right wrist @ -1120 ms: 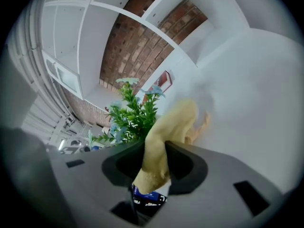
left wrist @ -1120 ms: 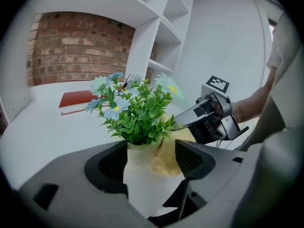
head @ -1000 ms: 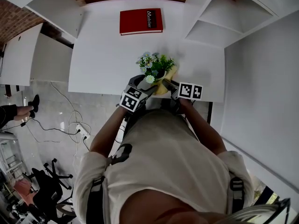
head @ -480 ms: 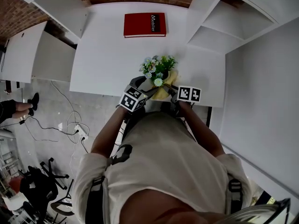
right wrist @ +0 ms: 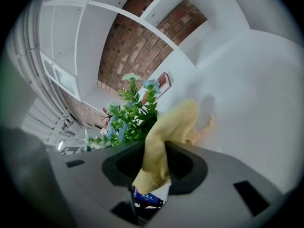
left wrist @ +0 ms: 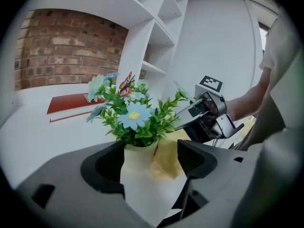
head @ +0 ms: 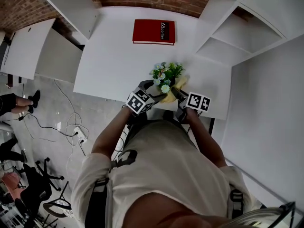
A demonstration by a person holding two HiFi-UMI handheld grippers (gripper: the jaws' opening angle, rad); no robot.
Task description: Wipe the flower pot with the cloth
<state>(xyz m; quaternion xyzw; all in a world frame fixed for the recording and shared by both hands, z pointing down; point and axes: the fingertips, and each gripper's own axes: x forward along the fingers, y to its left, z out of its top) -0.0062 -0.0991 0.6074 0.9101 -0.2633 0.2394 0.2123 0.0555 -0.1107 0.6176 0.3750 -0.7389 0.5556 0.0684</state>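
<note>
A pale flower pot (left wrist: 142, 175) with blue and white artificial flowers (head: 166, 74) stands near the white table's (head: 114, 56) front edge. My left gripper (head: 153, 91) is around it. Its jaws have just been opening a little, but the pot still fills the gap and touches both pads. My right gripper (head: 175, 93) is shut on a yellow cloth (right wrist: 166, 137). The cloth (left wrist: 168, 156) lies against the pot's right side, just under the leaves. In the head view the flowers and grippers hide most of the pot.
A red book (head: 153, 31) lies flat at the back of the table, before a brick wall. White shelves (head: 223, 37) rise on the right. Below the table's front edge, cables (head: 71, 127) lie on the floor to the left.
The head view has shifted a little. The pot, both grippers and the cloth stay together at the front edge. The right gripper has shifted only slightly against the pot.
</note>
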